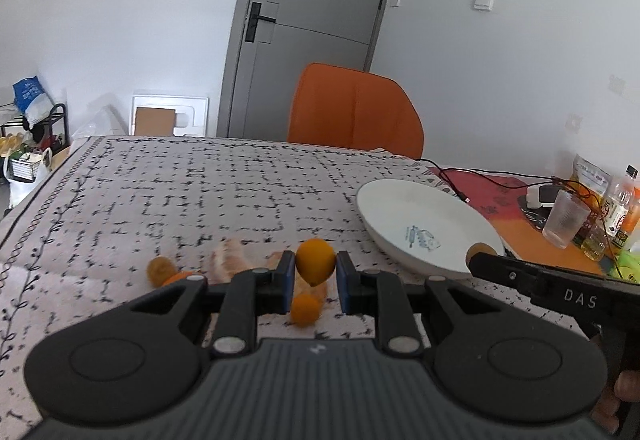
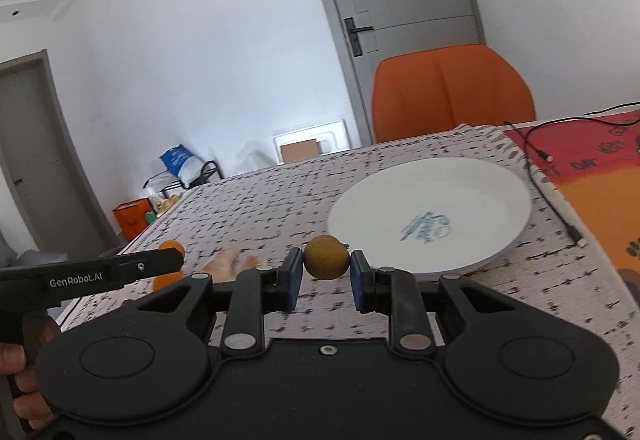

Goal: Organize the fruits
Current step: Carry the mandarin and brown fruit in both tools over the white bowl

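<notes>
An orange fruit sits pinched in the left gripper above the table, a brownish fruit in the right gripper near the white plate; round skins may slip, dropping and rolling off the tablecloth

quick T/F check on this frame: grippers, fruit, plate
1. The left hand-held gripper is shut on an orange fruit. True.
2. The right hand-held gripper is open with nothing in it. False: it is shut on a brownish fruit.
3. The plate already holds two fruits. False: no fruit lies on it, only a blue print at its centre.
4. Loose fruit lies on the tablecloth under the left hand-held gripper. True.
5. A green chair stands at the table's far side. False: the chair is orange.
</notes>
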{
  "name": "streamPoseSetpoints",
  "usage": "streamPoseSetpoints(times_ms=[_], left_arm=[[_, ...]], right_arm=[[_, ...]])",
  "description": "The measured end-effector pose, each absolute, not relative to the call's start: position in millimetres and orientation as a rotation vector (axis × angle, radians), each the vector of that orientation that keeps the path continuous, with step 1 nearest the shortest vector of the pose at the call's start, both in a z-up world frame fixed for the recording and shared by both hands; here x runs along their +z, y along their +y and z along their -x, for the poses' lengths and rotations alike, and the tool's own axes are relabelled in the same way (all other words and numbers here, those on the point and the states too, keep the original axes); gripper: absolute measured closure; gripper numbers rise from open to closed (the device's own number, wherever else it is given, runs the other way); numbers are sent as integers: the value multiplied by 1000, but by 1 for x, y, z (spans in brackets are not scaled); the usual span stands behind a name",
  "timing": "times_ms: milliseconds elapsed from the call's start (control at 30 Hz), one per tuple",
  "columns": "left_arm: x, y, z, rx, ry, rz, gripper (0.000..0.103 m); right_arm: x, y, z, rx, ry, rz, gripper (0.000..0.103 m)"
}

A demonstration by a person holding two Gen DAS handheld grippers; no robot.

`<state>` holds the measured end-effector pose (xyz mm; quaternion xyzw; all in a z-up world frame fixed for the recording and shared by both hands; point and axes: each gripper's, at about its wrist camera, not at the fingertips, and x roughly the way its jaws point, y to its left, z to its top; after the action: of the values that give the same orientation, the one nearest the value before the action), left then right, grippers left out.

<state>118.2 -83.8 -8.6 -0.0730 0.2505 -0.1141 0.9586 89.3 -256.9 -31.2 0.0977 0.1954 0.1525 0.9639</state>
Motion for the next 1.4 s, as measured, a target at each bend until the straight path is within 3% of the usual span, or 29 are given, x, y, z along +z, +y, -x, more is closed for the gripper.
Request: streamPoseSetpoints(times_ms=[1400], left_arm=[[-23,-194,-208,-359,575,84,83]], right_arm=[[-50,-331,-120,184,359,-294,74]])
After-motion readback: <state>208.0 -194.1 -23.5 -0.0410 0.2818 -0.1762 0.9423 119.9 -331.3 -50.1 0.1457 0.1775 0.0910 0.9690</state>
